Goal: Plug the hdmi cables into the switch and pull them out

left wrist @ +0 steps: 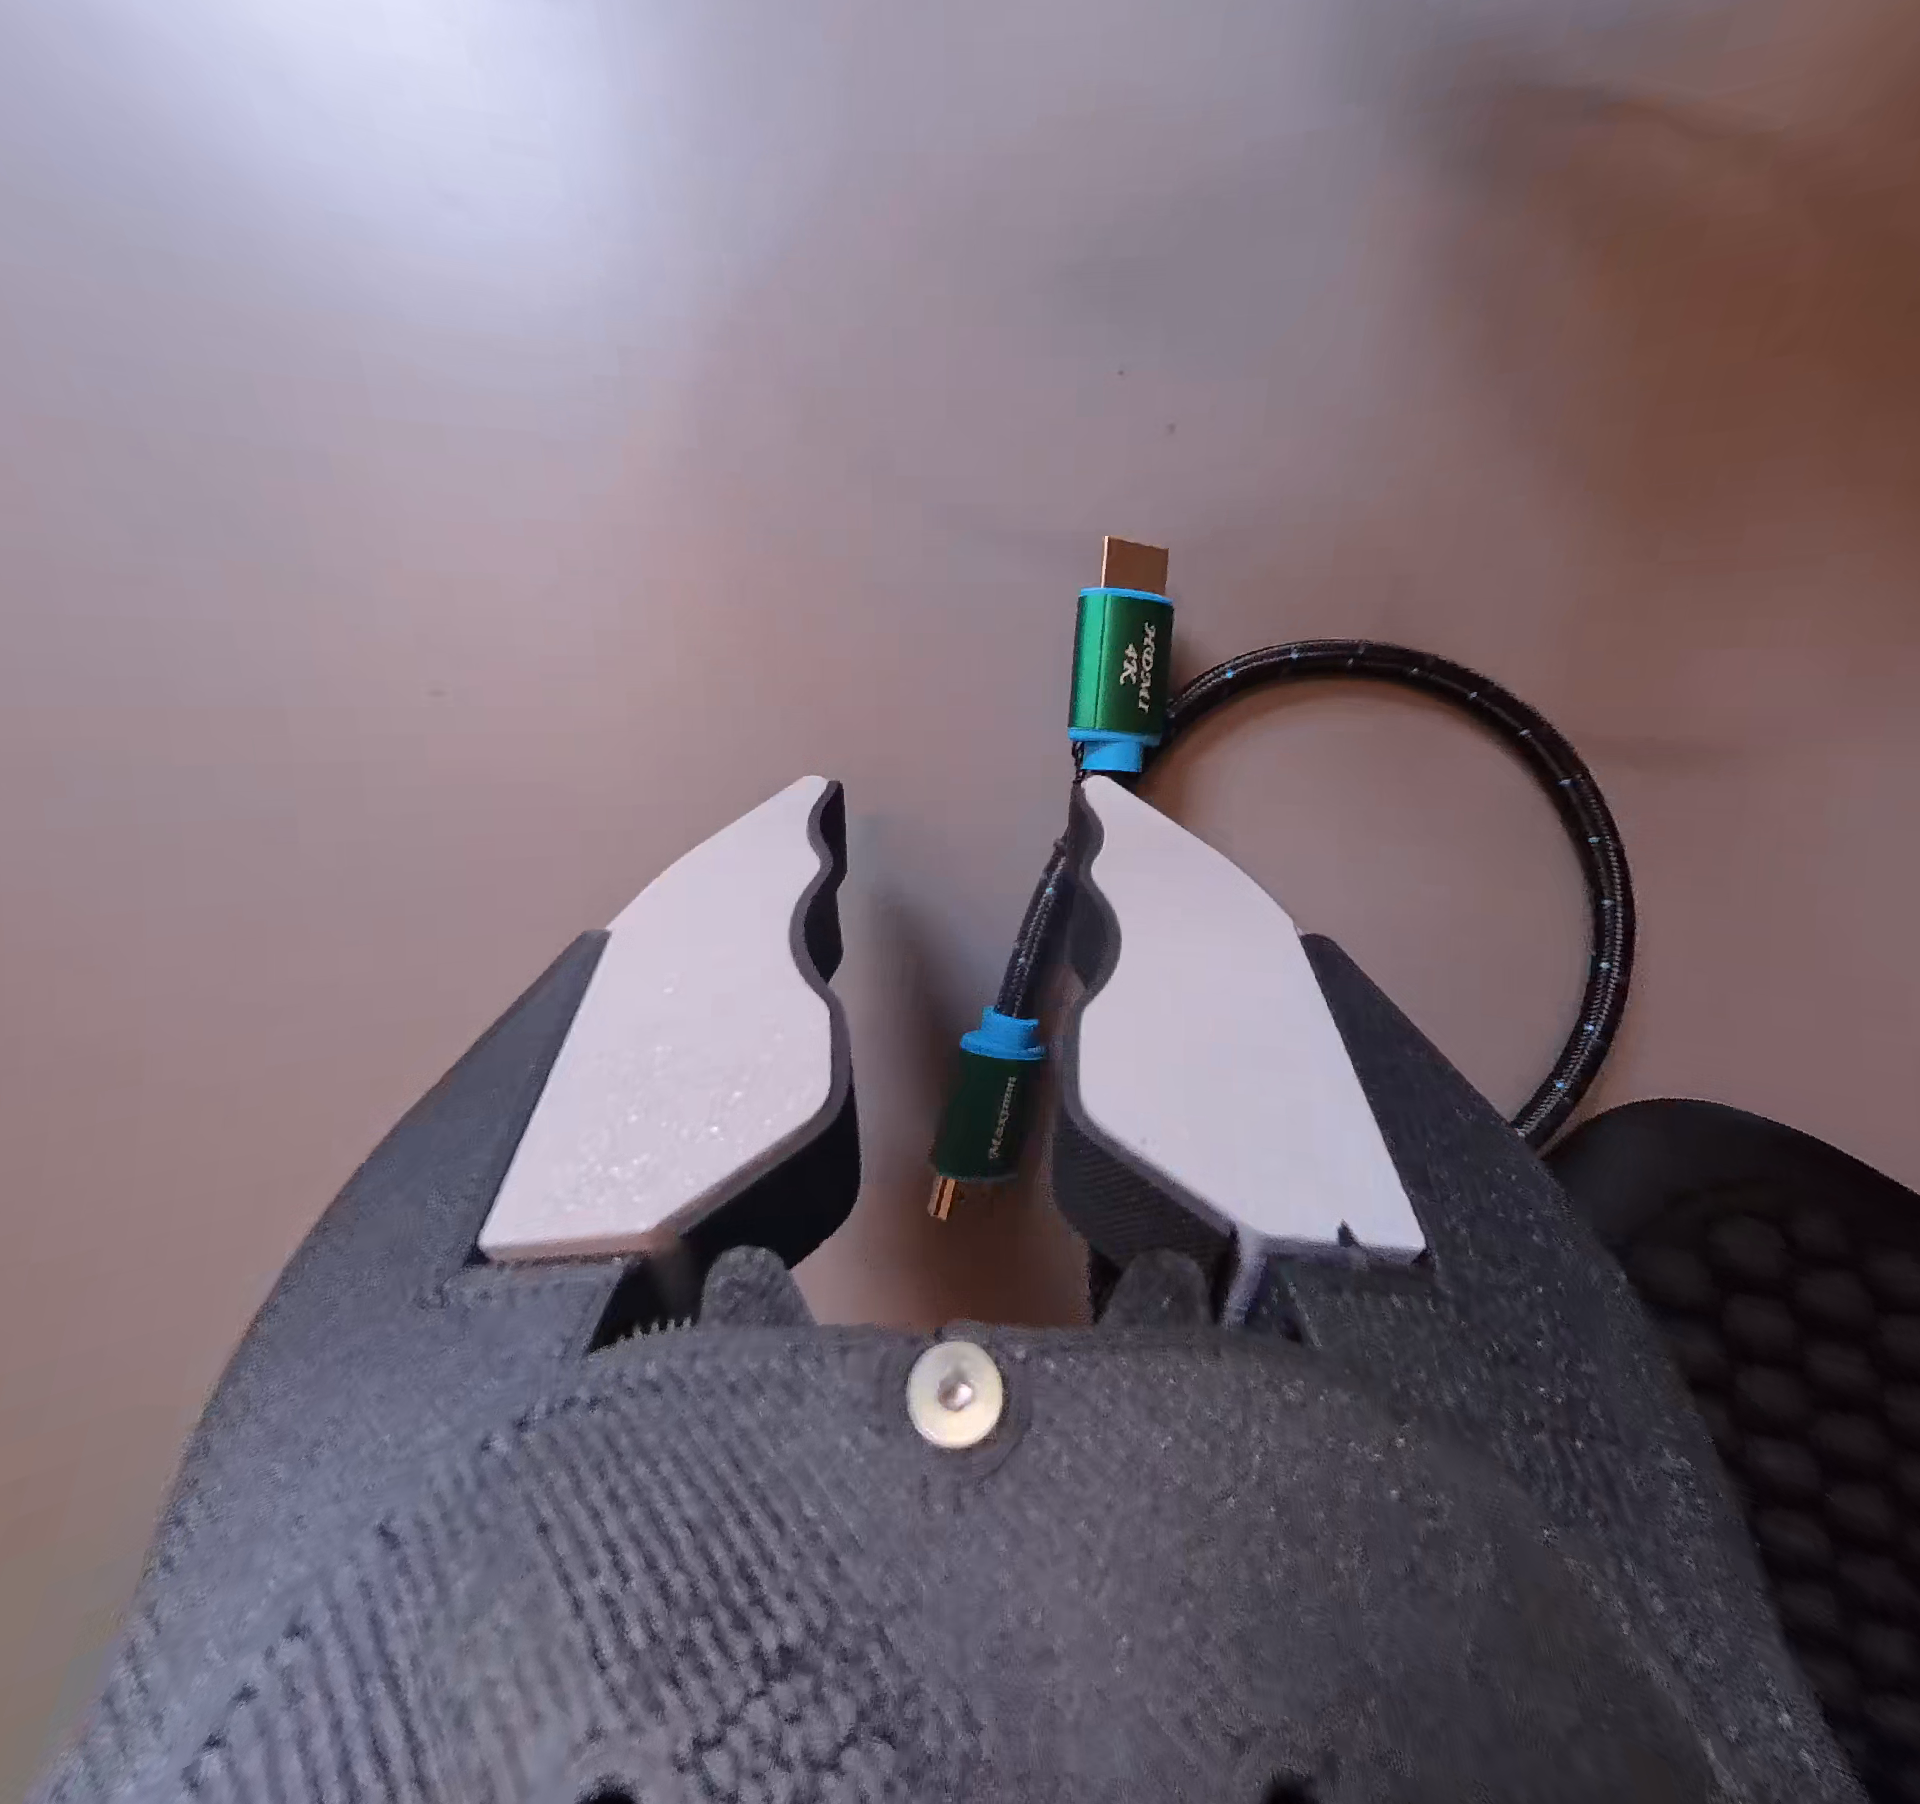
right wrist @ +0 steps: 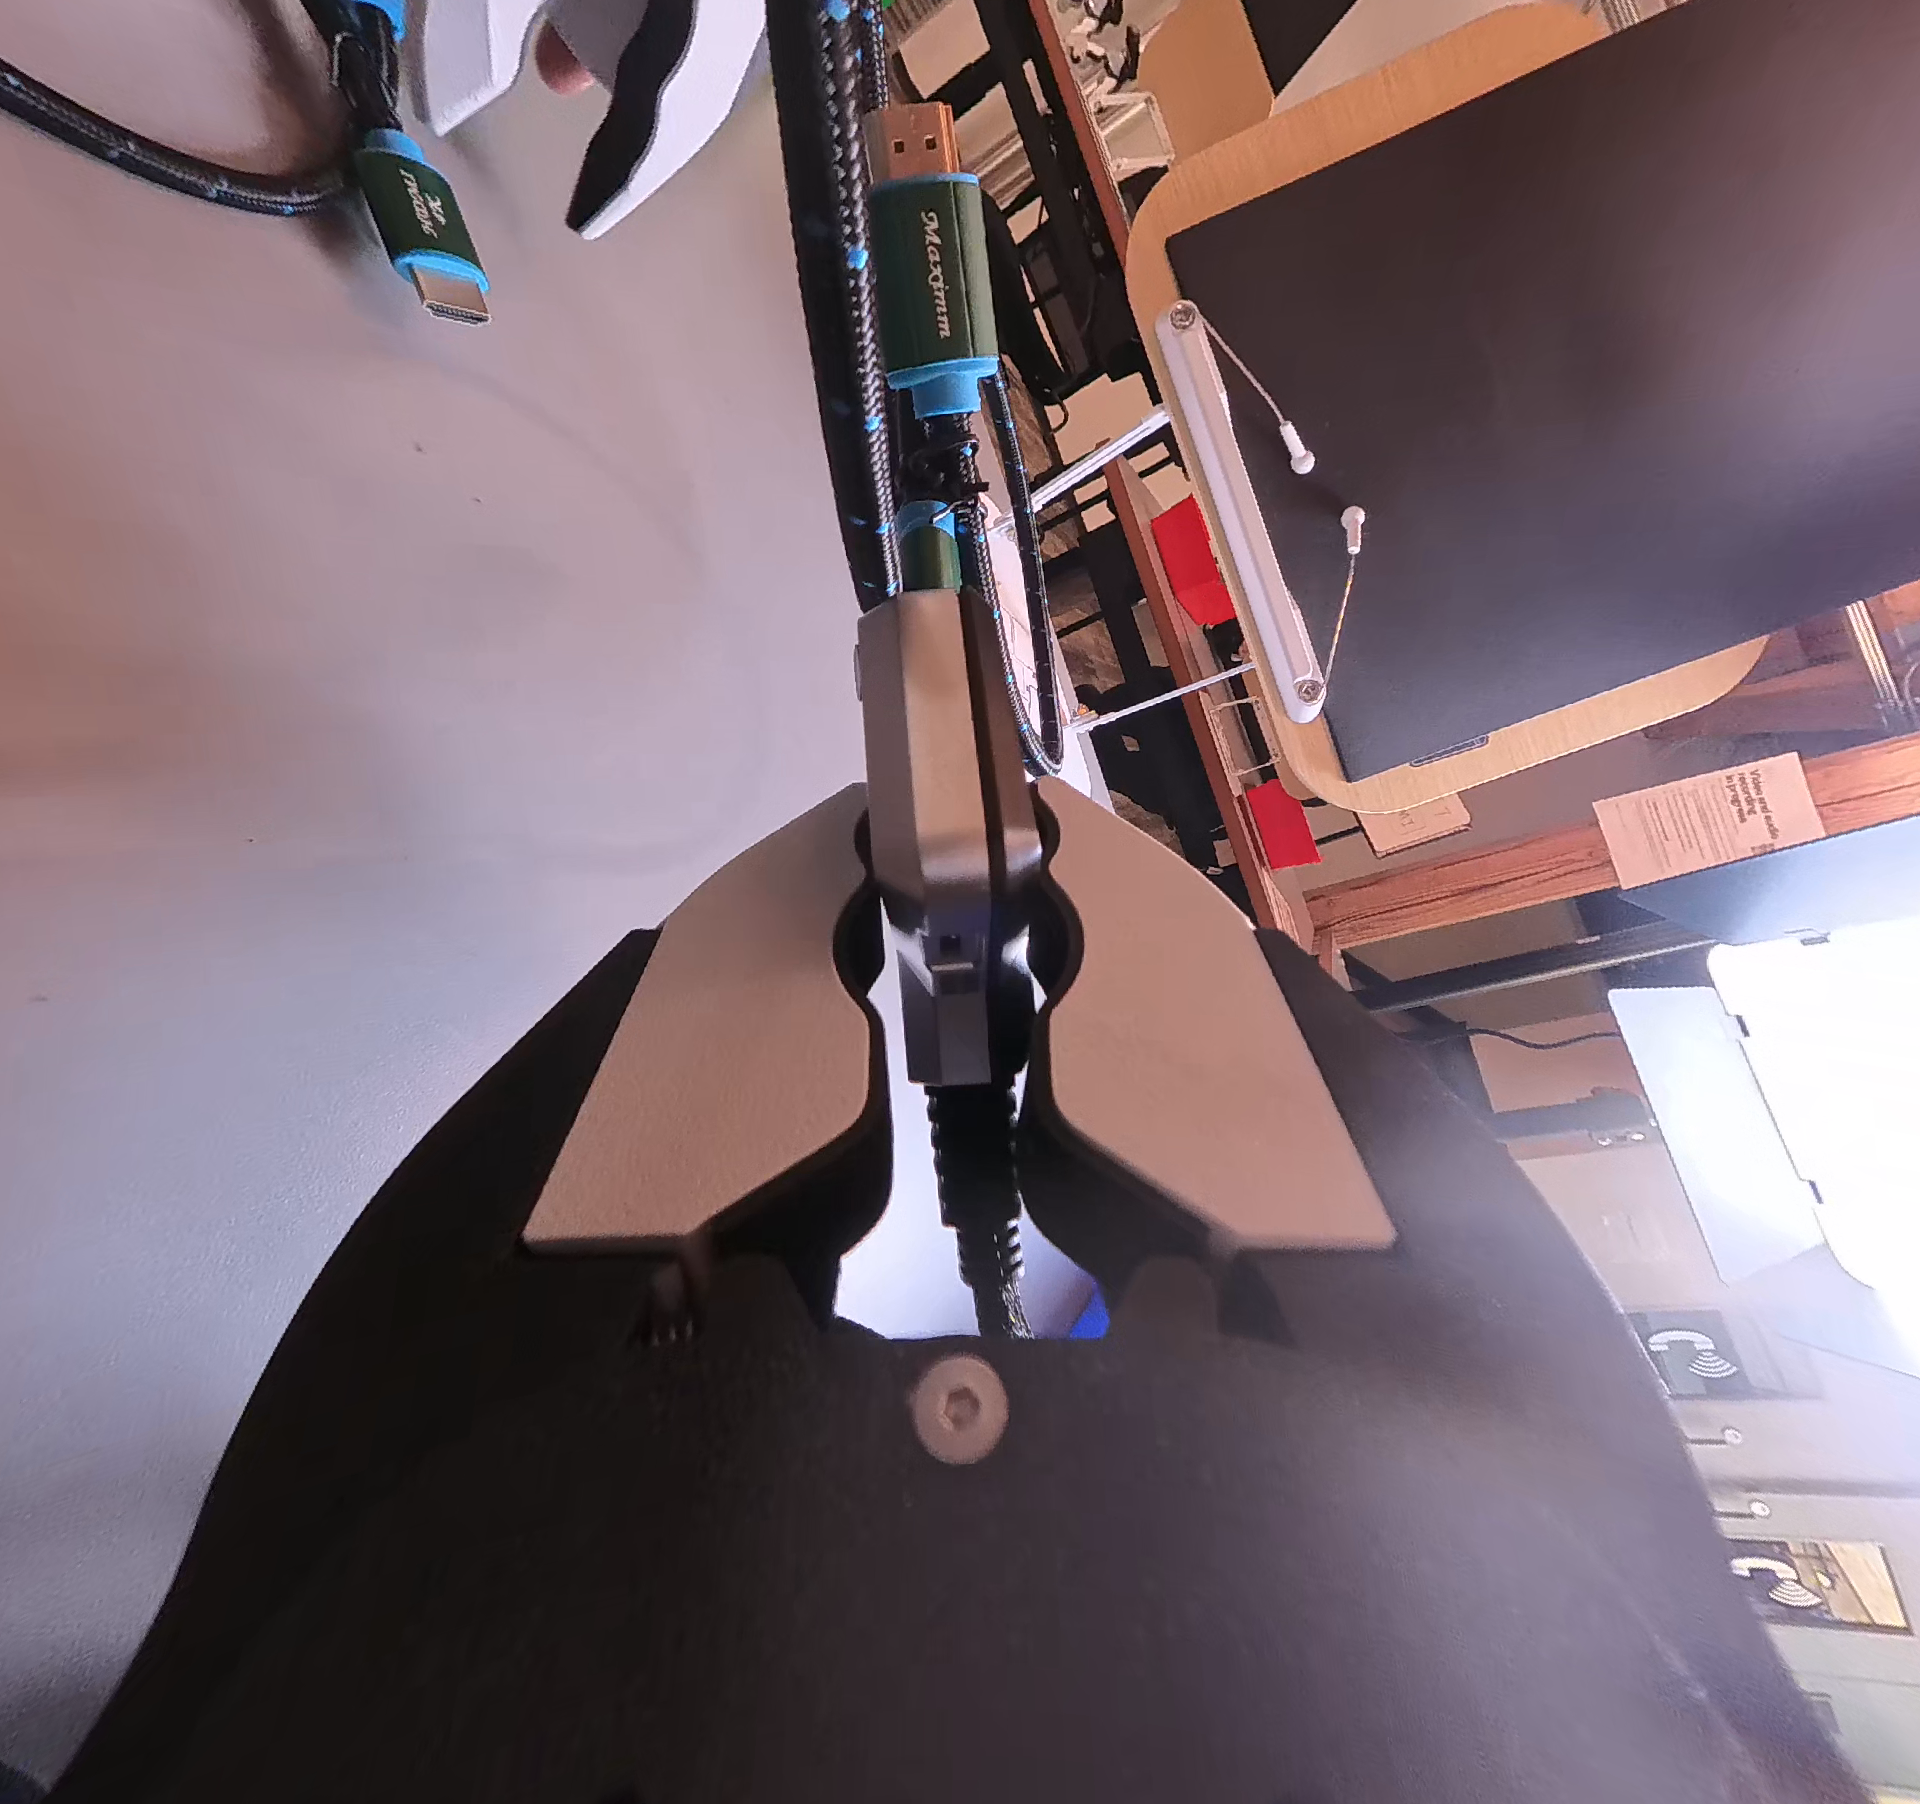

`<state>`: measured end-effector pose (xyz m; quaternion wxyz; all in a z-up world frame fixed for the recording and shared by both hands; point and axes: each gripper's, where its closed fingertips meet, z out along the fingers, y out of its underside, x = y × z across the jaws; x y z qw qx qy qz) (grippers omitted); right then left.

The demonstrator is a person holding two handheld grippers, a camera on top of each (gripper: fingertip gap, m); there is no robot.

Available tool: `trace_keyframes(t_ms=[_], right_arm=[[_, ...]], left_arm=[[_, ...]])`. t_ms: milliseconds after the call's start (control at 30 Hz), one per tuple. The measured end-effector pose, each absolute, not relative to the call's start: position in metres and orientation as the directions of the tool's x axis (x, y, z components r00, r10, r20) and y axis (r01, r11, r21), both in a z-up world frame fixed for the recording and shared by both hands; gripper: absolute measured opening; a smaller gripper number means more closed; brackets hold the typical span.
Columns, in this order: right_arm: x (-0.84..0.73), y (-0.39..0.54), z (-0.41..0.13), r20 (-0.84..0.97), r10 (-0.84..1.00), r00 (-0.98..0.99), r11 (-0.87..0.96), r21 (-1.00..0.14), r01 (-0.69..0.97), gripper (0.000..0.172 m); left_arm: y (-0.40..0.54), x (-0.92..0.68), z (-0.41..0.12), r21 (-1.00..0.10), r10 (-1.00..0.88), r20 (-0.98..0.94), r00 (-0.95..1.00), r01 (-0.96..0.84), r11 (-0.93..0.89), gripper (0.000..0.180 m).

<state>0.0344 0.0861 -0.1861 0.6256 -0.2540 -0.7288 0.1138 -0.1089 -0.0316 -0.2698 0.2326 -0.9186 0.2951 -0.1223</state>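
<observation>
Cable [left wrist: 1590,871], black and braided with blue flecks, curls in a loop on the smooth brownish table [left wrist: 520,507], on the right side of the left wrist view. One green plug [left wrist: 1122,663] with blue ends and a gold tip lies flat, just past the tip of the left gripper [left wrist: 961,798]. A smaller green plug [left wrist: 982,1120] sits in the space between the two grey fingers [left wrist: 696,1027]. The fingers stand apart and do not press on it, though the cable runs right along the inner side of the right finger. The right gripper [right wrist: 951,819] is tight on a grey metal block [right wrist: 925,767], pinched from both sides, with a braided cord [right wrist: 982,1235] coming out of the near end. Just beyond the block, another green plug [right wrist: 930,279] points away, beside a thick braided cable [right wrist: 842,196]. Far to the right are wooden desks [right wrist: 1538,404] with dark tops.
</observation>
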Motion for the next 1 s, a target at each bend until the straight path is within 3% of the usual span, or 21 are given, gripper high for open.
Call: trace_keyframes(t_ms=[233, 433, 567, 633, 733, 1000], right_arm=[[0.035, 0.086, -0.186, 0.856, 0.511, -0.086, 0.846, -0.482, 0.230, 0.024], [0.035, 0.085, -0.186, 0.856, 0.510, -0.084, 0.845, -0.481, 0.231, 0.024], [0.035, 0.085, -0.185, 0.856, 0.511, -0.080, 0.845, -0.483, 0.229, 0.024], [0.035, 0.085, -0.184, 0.856, 0.511, -0.078, 0.845, -0.483, 0.229, 0.024], [0.036, 0.086, -0.184, 0.859, 0.507, -0.074, 0.846, -0.480, 0.231, 0.024], [0.036, 0.085, -0.180, 0.851, 0.521, -0.055, 0.840, -0.501, 0.211, 0.024]], left_arm=[[-0.039, -0.103, -0.284, -0.431, -0.624, 0.080, 0.777, -0.538, -0.724, 0.041], [-0.039, -0.089, -0.256, -0.550, -0.639, 0.147, 0.755, -0.475, -0.687, 0.042], [-0.050, -0.082, -0.273, -0.477, -0.657, 0.144, 0.740, -0.530, -0.701, 0.046], [-0.050, -0.085, -0.285, -0.435, -0.651, 0.107, 0.752, -0.553, -0.711, 0.038], [-0.042, -0.089, -0.284, -0.438, -0.625, 0.061, 0.778, -0.542, -0.717, 0.010], [-0.031, -0.098, -0.230, -0.551, -0.565, -0.031, 0.824, -0.486, -0.679, 0.009]])
